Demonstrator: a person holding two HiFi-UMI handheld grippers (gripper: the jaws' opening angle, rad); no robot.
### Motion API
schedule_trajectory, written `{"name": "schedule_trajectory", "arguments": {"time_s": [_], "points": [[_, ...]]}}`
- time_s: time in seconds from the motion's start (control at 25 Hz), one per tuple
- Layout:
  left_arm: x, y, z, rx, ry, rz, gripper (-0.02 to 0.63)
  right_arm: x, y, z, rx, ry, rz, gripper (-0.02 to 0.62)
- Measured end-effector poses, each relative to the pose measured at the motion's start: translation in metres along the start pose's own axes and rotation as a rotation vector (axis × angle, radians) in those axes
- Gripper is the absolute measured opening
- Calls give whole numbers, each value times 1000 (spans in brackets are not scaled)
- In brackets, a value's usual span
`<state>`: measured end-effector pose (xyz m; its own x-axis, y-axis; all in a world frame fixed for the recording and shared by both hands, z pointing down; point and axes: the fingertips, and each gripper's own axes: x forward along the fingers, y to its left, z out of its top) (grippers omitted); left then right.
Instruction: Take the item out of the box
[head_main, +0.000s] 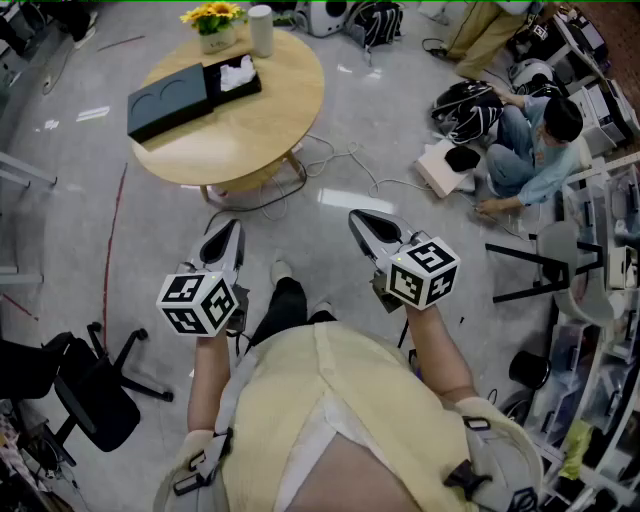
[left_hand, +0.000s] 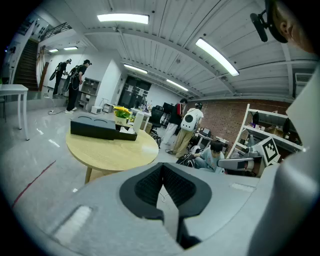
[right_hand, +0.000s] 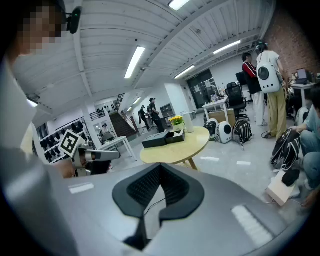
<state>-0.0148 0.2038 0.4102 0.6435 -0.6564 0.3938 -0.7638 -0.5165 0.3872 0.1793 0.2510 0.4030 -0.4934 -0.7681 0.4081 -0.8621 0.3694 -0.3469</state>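
Observation:
A black box (head_main: 232, 82) lies open on the round wooden table (head_main: 262, 130), far ahead of me, with a white item (head_main: 238, 72) inside it. Its flat black lid (head_main: 168, 100) rests against it on the left. My left gripper (head_main: 228, 232) and right gripper (head_main: 362, 222) hang side by side over the floor, well short of the table, both shut with nothing between the jaws. The box (left_hand: 102, 128) shows small in the left gripper view beyond the closed left gripper (left_hand: 163, 168). In the right gripper view the box (right_hand: 164, 138) lies past the right gripper (right_hand: 160, 168).
Yellow flowers in a pot (head_main: 213, 24) and a white cylinder (head_main: 261, 30) stand at the table's far edge. Cables (head_main: 335, 160) trail on the floor by the table. A person (head_main: 535, 150) sits on the floor at right among bags; a black office chair (head_main: 90, 385) stands at left.

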Motion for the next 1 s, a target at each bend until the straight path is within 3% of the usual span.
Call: {"name": "schedule_trajectory", "arguments": {"time_s": [0.4, 1.0], "points": [[11, 13, 16, 11, -34, -39, 3, 22, 1, 14, 18, -19, 15, 5], [16, 80, 29, 111, -10, 76, 5, 100, 16, 40, -44, 48, 102, 5]]}}
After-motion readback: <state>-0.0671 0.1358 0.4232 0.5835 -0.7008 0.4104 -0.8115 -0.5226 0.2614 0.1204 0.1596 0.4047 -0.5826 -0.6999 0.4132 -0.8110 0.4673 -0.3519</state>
